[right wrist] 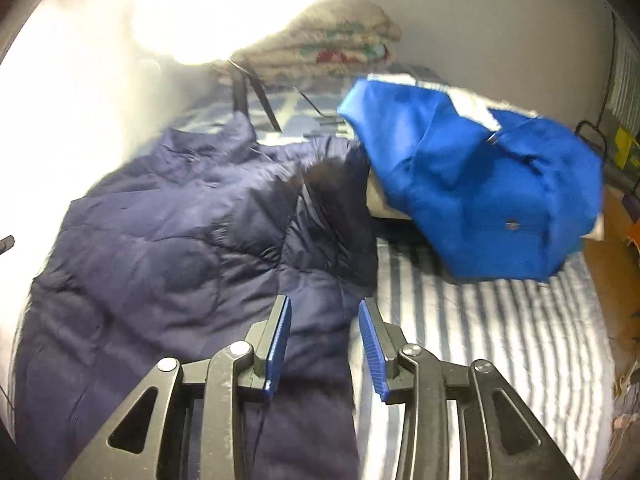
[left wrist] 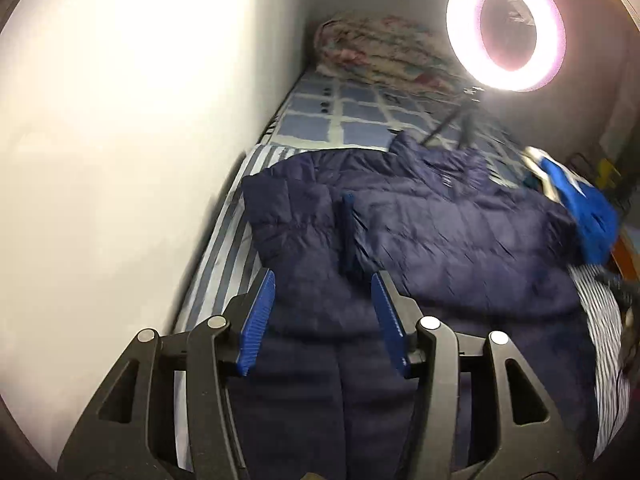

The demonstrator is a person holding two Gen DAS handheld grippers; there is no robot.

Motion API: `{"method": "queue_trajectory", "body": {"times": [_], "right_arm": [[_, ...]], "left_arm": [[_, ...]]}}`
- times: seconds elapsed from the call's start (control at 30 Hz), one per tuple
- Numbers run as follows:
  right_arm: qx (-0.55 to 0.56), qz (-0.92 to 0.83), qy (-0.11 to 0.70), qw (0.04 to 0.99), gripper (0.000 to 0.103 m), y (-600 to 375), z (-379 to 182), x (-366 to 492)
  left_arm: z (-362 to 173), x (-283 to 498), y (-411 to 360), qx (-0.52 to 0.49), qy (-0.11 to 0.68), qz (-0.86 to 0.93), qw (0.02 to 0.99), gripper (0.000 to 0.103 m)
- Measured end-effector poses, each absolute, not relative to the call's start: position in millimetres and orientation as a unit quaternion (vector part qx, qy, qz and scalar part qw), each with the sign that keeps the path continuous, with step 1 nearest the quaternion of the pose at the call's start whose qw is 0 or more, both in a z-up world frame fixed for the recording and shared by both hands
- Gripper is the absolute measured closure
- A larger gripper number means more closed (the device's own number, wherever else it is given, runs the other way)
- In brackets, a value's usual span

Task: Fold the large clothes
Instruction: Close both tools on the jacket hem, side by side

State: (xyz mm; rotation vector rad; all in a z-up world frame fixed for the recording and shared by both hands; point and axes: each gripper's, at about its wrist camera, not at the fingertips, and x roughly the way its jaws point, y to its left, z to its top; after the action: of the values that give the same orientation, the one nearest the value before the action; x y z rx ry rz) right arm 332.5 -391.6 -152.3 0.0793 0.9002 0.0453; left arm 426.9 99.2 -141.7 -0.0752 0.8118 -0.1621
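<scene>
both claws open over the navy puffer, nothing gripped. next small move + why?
Probably lower the right claw and close it on the sleeve of the navy puffer jacket under it. Both claws, the left claw too, are open and empty; that sleeve lies beside the body, toward the striped sheet, so it looks unfolded.

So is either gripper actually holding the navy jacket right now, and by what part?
Nothing is held. The left gripper and the right gripper both hang open above the navy jacket, with nothing pinched between their fingers.
</scene>
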Motion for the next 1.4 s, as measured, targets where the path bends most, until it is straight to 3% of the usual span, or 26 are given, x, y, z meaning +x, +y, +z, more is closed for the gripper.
{"method": "queue_trajectory", "body": {"times": [0.1, 0.17, 0.5, 0.67, 0.73, 1.0, 1.33, 1.4], "right_arm": [[0.039, 0.039, 0.417, 0.907, 0.061, -397, -124, 291], [0.041, 0.048, 0.404, 0.913, 0.051, -398, -108, 263], [0.046, 0.112, 0.387, 0.914, 0.05, -409, -61, 104], [0.061, 0.123, 0.385, 0.912, 0.042, -418, -49, 49], [0.07, 0.124, 0.395, 0.908, 0.037, -421, -55, 35], [0.126, 0.118, 0.472, 0.865, 0.037, -420, -129, 11], [0.138, 0.141, 0.548, 0.813, 0.037, -393, -195, 12], [0.14, 0.141, 0.562, 0.803, 0.037, -387, -205, 11]], "left_arm": [[-129, 377, 107, -0.034, 0.402, -0.094, 0.91, 0.046], [-125, 342, 111, -0.029, 0.408, -0.098, 0.907, 0.043], [-146, 205, 126, -0.01, 0.46, -0.105, 0.882, 0.036], [-167, 170, 145, -0.024, 0.482, -0.092, 0.871, 0.034], [-182, 161, 153, -0.038, 0.499, -0.085, 0.862, 0.034], [-237, 145, 176, -0.081, 0.545, -0.064, 0.832, 0.034], [-259, 136, 179, -0.098, 0.562, -0.075, 0.818, 0.034], [-258, 133, 178, -0.096, 0.56, -0.083, 0.819, 0.041]]}}
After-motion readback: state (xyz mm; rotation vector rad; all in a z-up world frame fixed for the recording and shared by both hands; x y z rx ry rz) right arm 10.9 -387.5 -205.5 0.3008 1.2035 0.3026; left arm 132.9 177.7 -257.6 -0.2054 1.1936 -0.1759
